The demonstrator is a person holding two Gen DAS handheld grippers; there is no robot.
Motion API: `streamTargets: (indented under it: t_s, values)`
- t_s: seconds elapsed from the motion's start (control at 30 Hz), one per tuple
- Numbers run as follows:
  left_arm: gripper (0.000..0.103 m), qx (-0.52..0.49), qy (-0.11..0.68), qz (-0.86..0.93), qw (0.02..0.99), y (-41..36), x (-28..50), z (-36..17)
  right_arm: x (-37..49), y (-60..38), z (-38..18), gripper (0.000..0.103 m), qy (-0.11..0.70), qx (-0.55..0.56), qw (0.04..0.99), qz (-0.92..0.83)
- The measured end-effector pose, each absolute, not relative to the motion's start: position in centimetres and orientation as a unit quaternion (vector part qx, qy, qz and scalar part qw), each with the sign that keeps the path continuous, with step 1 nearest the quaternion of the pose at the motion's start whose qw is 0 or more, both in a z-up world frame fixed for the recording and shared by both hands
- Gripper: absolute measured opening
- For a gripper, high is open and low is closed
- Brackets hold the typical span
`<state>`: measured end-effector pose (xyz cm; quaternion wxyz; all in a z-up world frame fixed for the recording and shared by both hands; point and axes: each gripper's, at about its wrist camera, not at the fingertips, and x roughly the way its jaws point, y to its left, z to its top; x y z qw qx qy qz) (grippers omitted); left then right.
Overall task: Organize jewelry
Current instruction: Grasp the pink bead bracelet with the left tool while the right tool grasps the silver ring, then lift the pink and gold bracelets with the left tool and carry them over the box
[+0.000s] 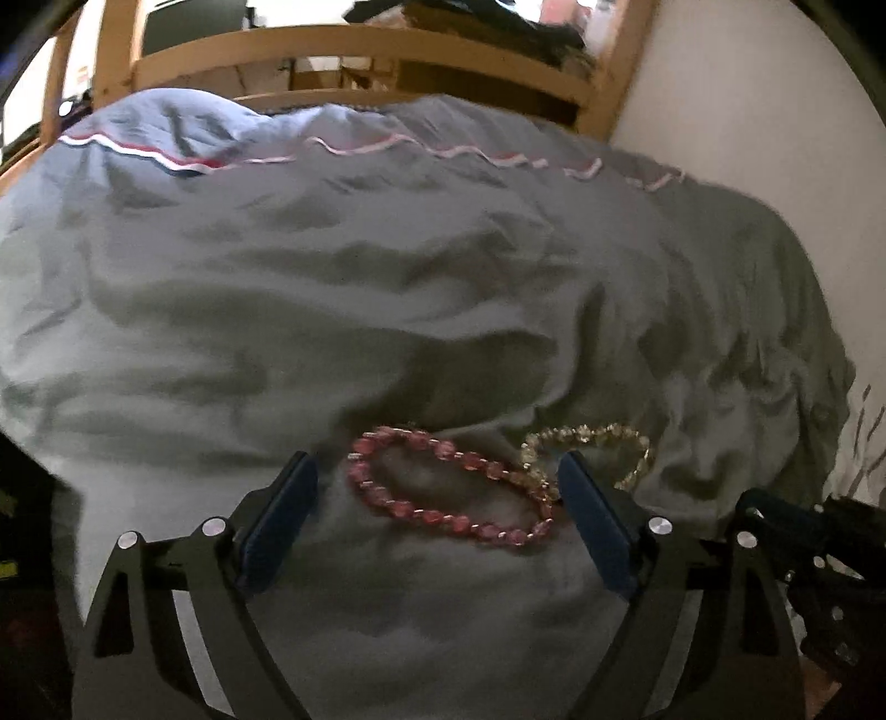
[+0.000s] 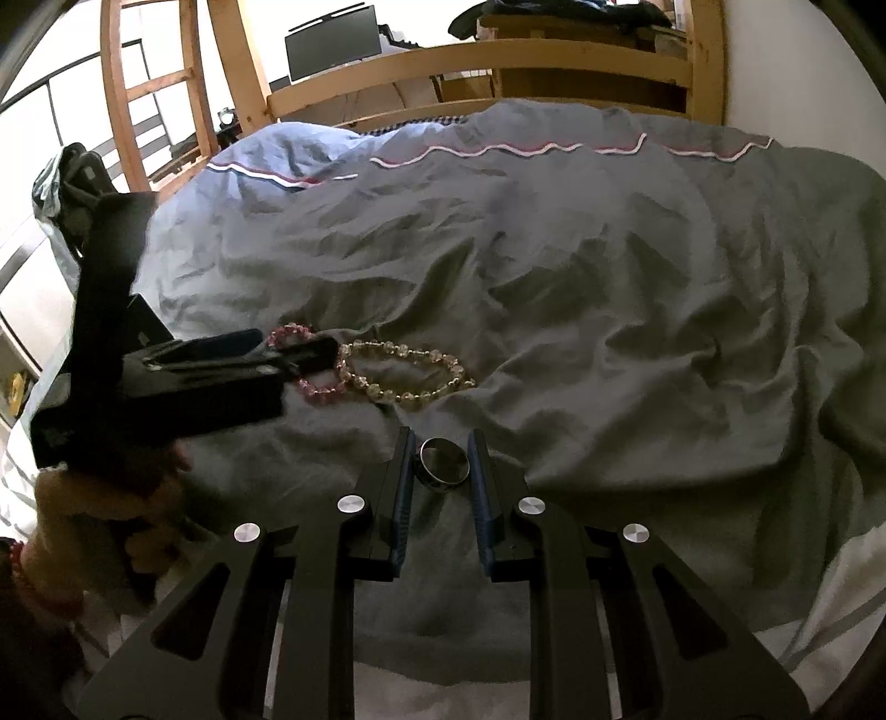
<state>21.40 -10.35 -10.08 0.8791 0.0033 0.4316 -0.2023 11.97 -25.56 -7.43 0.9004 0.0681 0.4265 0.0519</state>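
Note:
A pink beaded bracelet (image 1: 443, 487) lies on the grey duvet (image 1: 387, 304), touching a pale gold beaded bracelet (image 1: 587, 448) to its right. My left gripper (image 1: 437, 476) is open, its jaws standing either side of the pink bracelet. In the right wrist view the left gripper (image 2: 288, 346) covers part of the pink bracelet (image 2: 315, 387), with the gold bracelet (image 2: 404, 371) beside it. My right gripper (image 2: 441, 443) is shut on a dark metal ring (image 2: 443, 462), held just above the duvet (image 2: 609, 304).
A wooden bed frame (image 2: 476, 66) runs along the far edge. A white wall (image 1: 775, 138) is on the right. A monitor (image 2: 332, 41) stands beyond the bed. The person's hand (image 2: 99, 526) holds the left gripper at the lower left.

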Motion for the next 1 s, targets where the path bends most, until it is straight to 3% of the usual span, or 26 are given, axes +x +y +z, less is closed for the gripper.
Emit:
streamTargets:
  t_s: [0.1,0.17,0.27,0.33,0.43,0.63,1.0]
  values:
    - [0.086,0.021,0.427,-0.199,0.882,-11.5,21.6,-10.3,12.2,-25.4,-7.7,0.02,0.431,0.066,0.899,0.053]
    - [0.079,0.024,0.427,-0.192,0.883,-11.7,21.8,-10.6,12.2,-25.4,-7.8,0.02,0.432,0.066,0.898,0.054]
    - [0.061,0.016,0.432,-0.187,0.882,-11.3,22.0,-11.0,12.2,-25.4,-7.7,0.02,0.432,0.067,0.898,0.054]
    - [0.04,0.011,0.432,-0.188,0.882,-11.0,22.0,-10.9,12.2,-25.4,-7.7,0.02,0.431,0.067,0.898,0.054]
    - [0.018,0.015,0.433,-0.189,0.881,-10.9,21.8,-10.7,12.2,-25.5,-7.6,0.02,0.429,0.069,0.899,0.053]
    - [0.009,0.013,0.435,-0.186,0.881,-10.4,21.6,-10.1,12.0,-25.7,-7.4,0.02,0.423,0.074,0.902,0.052]
    - [0.008,-0.009,0.415,-0.18,0.892,-8.5,20.1,-6.9,11.5,-25.9,-6.6,0.02,0.409,0.077,0.908,0.051]
